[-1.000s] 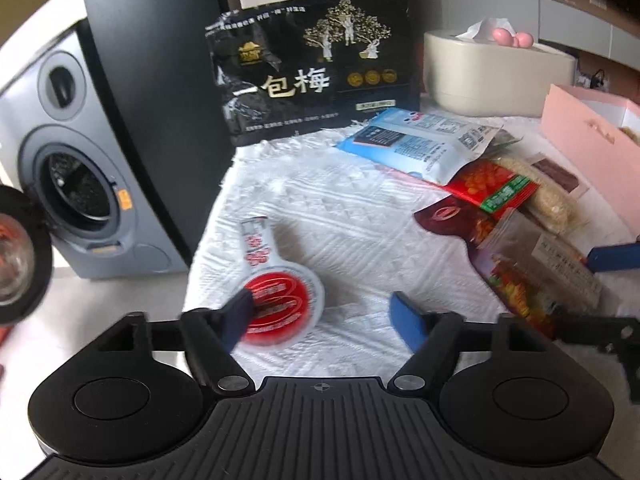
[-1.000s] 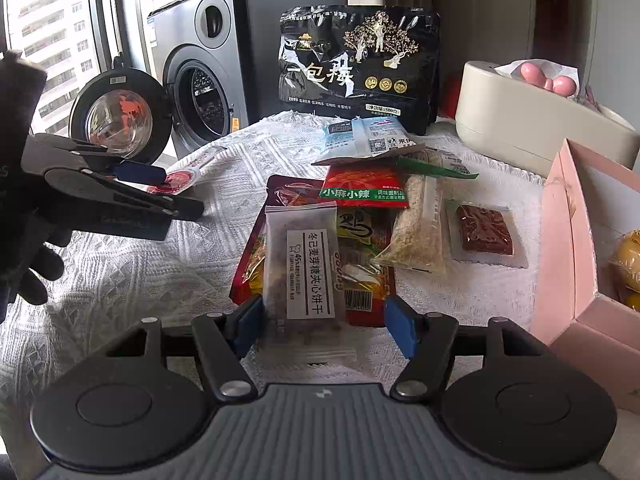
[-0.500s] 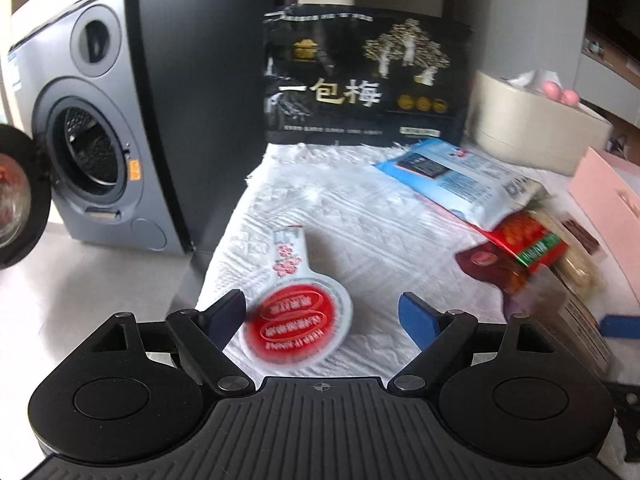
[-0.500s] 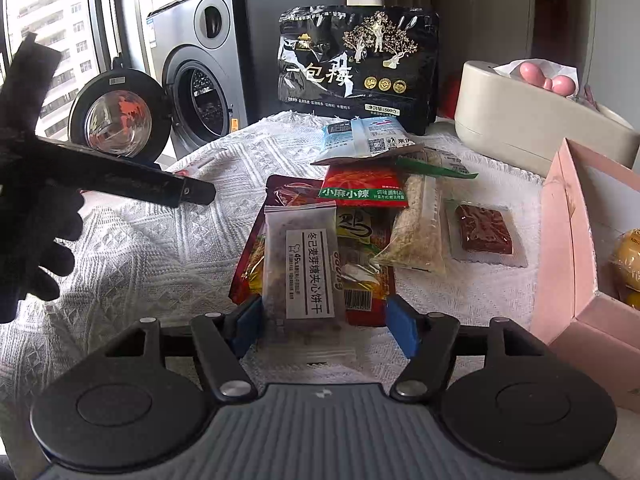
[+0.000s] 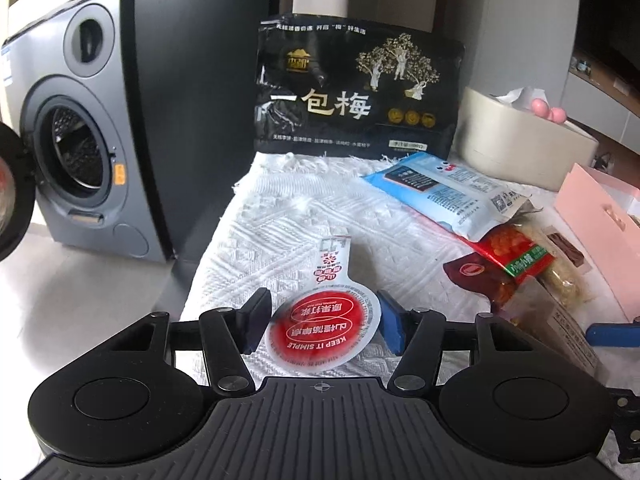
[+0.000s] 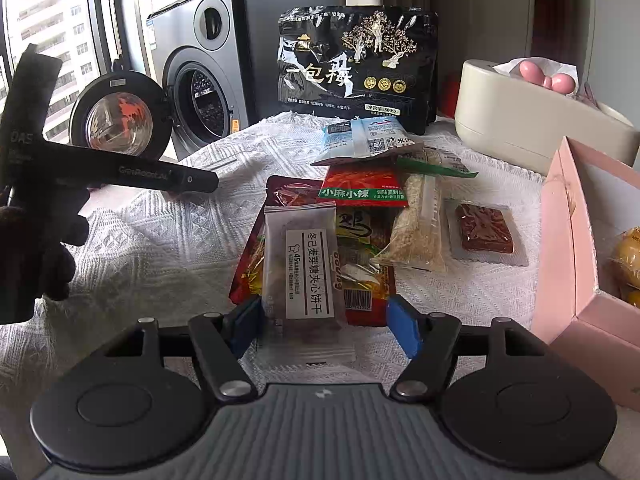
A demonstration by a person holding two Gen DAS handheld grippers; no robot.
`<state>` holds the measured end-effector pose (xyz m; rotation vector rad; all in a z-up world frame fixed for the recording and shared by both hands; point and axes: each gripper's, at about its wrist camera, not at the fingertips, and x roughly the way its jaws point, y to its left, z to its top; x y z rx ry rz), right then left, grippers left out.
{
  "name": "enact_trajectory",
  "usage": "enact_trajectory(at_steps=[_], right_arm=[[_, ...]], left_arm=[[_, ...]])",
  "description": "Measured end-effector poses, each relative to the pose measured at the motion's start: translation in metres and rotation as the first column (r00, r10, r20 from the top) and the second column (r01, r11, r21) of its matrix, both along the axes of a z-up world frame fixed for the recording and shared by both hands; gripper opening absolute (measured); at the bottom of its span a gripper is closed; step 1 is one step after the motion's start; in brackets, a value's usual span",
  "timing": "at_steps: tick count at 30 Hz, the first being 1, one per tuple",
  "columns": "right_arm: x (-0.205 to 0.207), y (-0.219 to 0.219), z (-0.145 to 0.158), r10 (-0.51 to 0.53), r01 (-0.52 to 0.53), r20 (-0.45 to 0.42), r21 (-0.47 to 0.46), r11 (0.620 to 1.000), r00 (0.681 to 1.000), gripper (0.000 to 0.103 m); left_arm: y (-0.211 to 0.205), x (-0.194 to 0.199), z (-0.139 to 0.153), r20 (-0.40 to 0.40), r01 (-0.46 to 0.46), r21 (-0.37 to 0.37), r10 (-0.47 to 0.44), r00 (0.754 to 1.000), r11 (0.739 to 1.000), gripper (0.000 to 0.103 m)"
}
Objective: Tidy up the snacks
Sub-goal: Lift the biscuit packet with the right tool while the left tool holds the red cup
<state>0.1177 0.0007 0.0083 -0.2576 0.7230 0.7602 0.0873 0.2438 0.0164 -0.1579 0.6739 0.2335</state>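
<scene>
A round red-lidded jelly cup (image 5: 322,328) with a white tab lies on the white cloth. My left gripper (image 5: 324,326) is open, with its blue pads on either side of the cup. My right gripper (image 6: 324,322) is open around the near end of a grey biscuit packet (image 6: 306,264), which lies on a red snack bag (image 6: 362,264). Behind it lie a red spicy-strip pack (image 6: 362,188), a light blue packet (image 6: 366,138), a sesame bar (image 6: 416,228) and a brown square snack (image 6: 484,228). The left gripper's body (image 6: 120,172) shows at the left of the right wrist view.
A tall black plum bag (image 6: 356,68) stands at the back. A cream tissue box (image 6: 532,120) is at the back right, an open pink box (image 6: 576,248) at the right. A grey washing machine (image 5: 76,152) stands left of the table, its door open.
My left gripper has moved in over the jelly cup, which now sits between its pads, and the pads have narrowed. My right gripper has stayed still around the biscuit packet.
</scene>
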Motion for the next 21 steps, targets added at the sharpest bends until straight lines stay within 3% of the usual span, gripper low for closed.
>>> enact_trajectory(at_steps=[4,11,17,21], right_arm=[[0.000,0.000,0.000,0.000,0.000,-0.001,0.001,1.000,1.000,0.069],[0.001,-0.001,-0.001,0.005,-0.004,-0.013,0.009,1.000,1.000,0.071],[0.010,-0.002,0.001,0.048,-0.045,-0.078,0.034,0.998,0.996,0.085],[0.007,0.005,0.001,0.078,-0.079,-0.071,-0.009,0.997,0.994,0.088]], left_arm=[[-0.004,0.006,-0.005,-0.047,0.004,0.020,-0.003,0.999,1.000,0.068],[-0.006,0.010,-0.007,-0.050,0.014,0.028,-0.012,0.999,1.000,0.069],[-0.009,0.008,-0.008,-0.048,0.017,0.044,-0.015,0.999,0.999,0.069],[-0.008,0.003,-0.008,-0.036,0.018,0.037,-0.017,0.999,0.999,0.068]])
